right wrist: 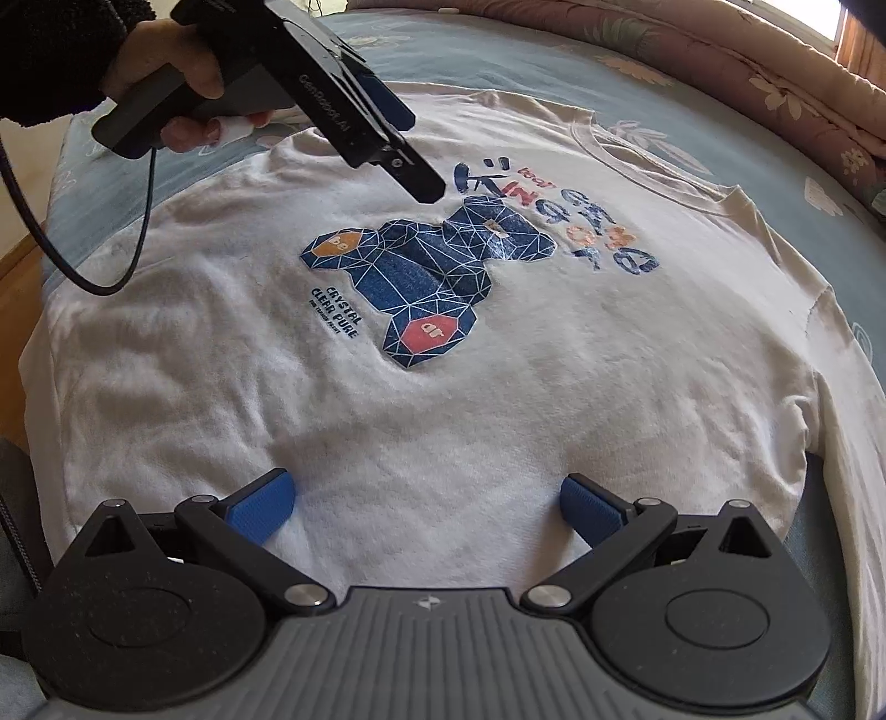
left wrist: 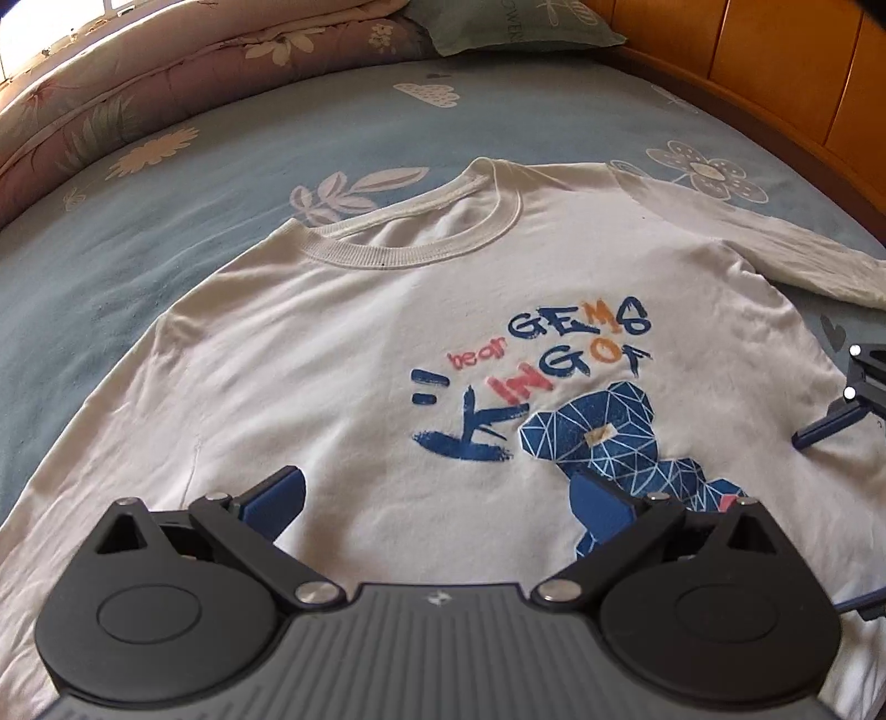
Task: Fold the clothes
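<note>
Flat on bed, white shirt, collar away, both claws spread

Black claws with ribbed blue pads; silver screws; black cable; dark fuzzy sleeve

Both views are lit by daylight from a window, which is blown out to white in the left wrist view. Strong fisheye bending is seen at the edges (the bed curves). Shadows are soft, and the shirt is slightly blurred nearest the lens
</note>
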Motion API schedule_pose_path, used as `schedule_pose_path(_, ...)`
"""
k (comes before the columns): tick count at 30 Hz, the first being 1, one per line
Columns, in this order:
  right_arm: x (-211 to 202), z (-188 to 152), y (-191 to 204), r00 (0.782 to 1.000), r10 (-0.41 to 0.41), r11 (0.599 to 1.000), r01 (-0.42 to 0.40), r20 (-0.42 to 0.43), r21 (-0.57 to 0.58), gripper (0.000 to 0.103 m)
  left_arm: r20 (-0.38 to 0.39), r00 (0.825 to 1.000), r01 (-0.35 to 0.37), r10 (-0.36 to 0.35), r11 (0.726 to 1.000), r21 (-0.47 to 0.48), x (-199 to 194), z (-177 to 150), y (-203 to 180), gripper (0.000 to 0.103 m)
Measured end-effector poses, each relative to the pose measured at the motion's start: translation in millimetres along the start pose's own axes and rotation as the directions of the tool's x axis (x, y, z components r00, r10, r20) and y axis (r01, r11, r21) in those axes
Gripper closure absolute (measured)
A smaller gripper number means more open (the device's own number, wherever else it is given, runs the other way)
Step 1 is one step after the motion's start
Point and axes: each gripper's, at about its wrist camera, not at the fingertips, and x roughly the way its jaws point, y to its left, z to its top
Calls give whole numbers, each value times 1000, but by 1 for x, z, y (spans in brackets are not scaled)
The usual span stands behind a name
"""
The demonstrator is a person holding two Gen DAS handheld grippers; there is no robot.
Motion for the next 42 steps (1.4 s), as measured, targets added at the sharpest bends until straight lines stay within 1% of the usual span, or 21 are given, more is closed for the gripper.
schedule_pose_path(2, 0, 0, 0, 1000, 1, 1000, -1, -3, 0, 0, -11, 1000, -13, 12, 1000, -27, 9, 1, 13, 1)
schedule_pose_path(5, 0, 0, -1, 1000, 2, 1000, -2, 0, 1, 0, -4, 1000, -19, 18, 987, -161, 16, 7, 52, 1)
schedule_pose_path(8, 0, -1, 0, 1000, -2, 1000, 2, 8, 6, 0, -4, 1000, -21, 21, 979, -205, 16, 20, 71, 1)
schedule_pose_path(11, -1, -1, 1, 1000, -10, 1000, 10, 10, 19, 0, 14, 999, -27, 32, 970, -241, 5, 31, 78, 2)
schedule_pose_path(13, -1, -1, 1, 1000, -14, 1000, 14, 12, 25, 0, 40, 999, 45, -35, 955, -292, -2, 32, 78, 2)
schedule_pose_path(16, -1, -1, 2, 1000, -18, 999, 17, 15, 33, 0, 16, 997, 82, -80, 958, -274, 7, 33, 67, 2)
schedule_pose_path(19, -1, -1, 2, 1000, -21, 999, 20, 15, 37, 0, 14, 1000, -11, 16, 957, -291, 16, 39, 70, 2)
schedule_pose_path(21, -1, -1, 2, 1000, -24, 999, 23, 15, 41, 0, 12, 996, -76, 83, 950, -304, 22, 44, 72, 3)
schedule_pose_path(23, -1, -2, 3, 999, -27, 999, 27, 16, 47, 0, 56, 998, -10, 34, 927, -375, 20, 55, 80, 2)
schedule_pose_path(24, -2, -2, 3, 999, -28, 998, 27, 19, 49, 0, 68, 998, 33, -7, 920, -391, 21, 63, 81, 2)
schedule_pose_path(25, -2, -2, 3, 999, -29, 998, 28, 21, 50, 0, 69, 997, 65, -42, 920, -386, 24, 70, 78, 2)
schedule_pose_path(27, -2, -3, 3, 999, -31, 998, 30, 27, 53, 0, 59, 993, 115, -101, 933, -342, 33, 82, 67, 2)
schedule_pose_path(30, -3, -4, 3, 999, -34, 998, 32, 34, 58, 0, 42, 984, 179, -175, 929, -323, 55, 95, 56, 2)
schedule_pose_path(32, -3, -4, 2, 999, -34, 998, 32, 37, 60, 0, 21, 992, 124, -124, 942, -312, 69, 102, 54, 2)
schedule_pose_path(33, -3, -4, 2, 999, -35, 998, 32, 39, 60, 0, 20, 996, 85, -83, 944, -318, 75, 105, 58, 2)
schedule_pose_path(34, -3, -5, 2, 999, -35, 998, 33, 40, 61, 0, 19, 999, 45, -41, 944, -326, 80, 109, 62, 2)
schedule_pose_path(37, -3, -5, 4, 998, -44, 997, 41, 42, 71, 0, 18, 1000, -1, 8, 933, -360, 89, 120, 75, 2)
schedule_pose_path(39, -4, -5, 5, 998, -52, 996, 48, 46, 78, 0, 1, 1000, -4, 5, 926, -379, 88, 127, 77, 2)
schedule_pose_path(42, -6, -4, 8, 996, -75, 993, 71, 38, 96, 0, 29, 998, 57, -49, 918, -393, 64, 126, 71, 2)
